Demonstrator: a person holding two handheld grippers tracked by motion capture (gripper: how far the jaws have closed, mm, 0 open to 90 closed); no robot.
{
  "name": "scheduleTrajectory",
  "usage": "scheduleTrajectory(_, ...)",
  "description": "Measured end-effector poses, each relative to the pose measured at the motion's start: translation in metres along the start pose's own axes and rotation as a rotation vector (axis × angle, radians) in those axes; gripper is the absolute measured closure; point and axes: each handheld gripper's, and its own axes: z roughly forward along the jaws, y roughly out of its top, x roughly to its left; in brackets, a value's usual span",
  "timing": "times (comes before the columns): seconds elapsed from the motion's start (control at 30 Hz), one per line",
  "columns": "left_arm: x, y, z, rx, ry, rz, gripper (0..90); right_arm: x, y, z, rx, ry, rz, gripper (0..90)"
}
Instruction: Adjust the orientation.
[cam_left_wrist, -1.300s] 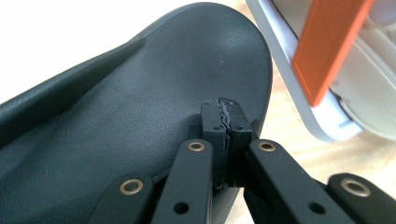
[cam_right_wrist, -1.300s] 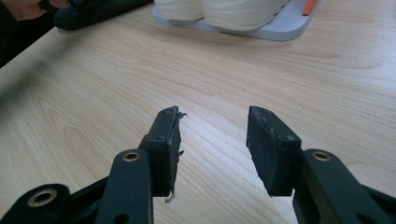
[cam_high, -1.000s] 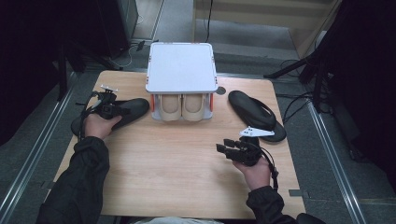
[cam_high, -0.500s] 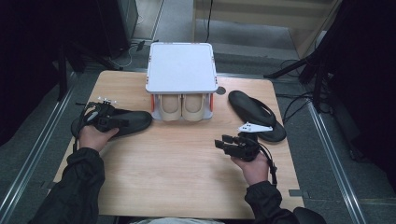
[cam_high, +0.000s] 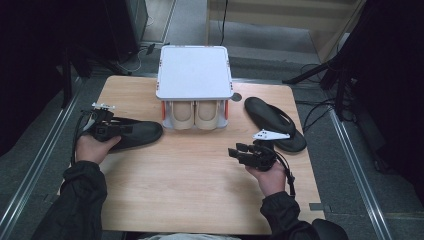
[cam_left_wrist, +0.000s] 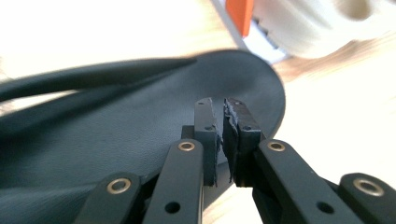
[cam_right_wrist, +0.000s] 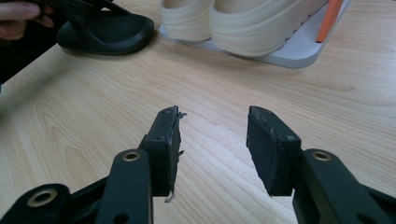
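Black sandal (cam_high: 131, 134) lies under the left claw (cam_left_wrist: 222, 135), jaws just parting.

The left gripper (cam_high: 116, 129) has slid back along the left black sandal (cam_high: 135, 134), away from the white rack (cam_high: 194, 75) and toward the near-left edge of the surface (cam_high: 190, 190). The sandal itself has come with it, its toe now a little clear of the rack's foot. The jaws have just been opening: in the left gripper view a thin gap shows between the pads (cam_left_wrist: 208, 135), nothing between them, the sandal's footbed (cam_left_wrist: 140, 135) lying just beneath.
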Motion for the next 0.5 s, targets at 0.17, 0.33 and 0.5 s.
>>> scheduleTrajectory(0.17, 0.000, -0.008, -0.022, -0.027, 0.020, -0.006, 87.5, 0.000, 0.000, 0.001, 0.003, 0.005, -0.003, 55.4)
scheduleTrajectory(0.33, 0.007, -0.023, -0.039, -0.052, 0.059, -0.038, 89.5, 0.001, 0.001, 0.002, 0.004, 0.010, -0.002, 55.4)
scheduleTrajectory(0.5, 0.019, -0.041, -0.052, -0.065, 0.097, -0.086, 90.0, 0.002, 0.003, 0.005, 0.010, 0.014, -0.009, 55.4)
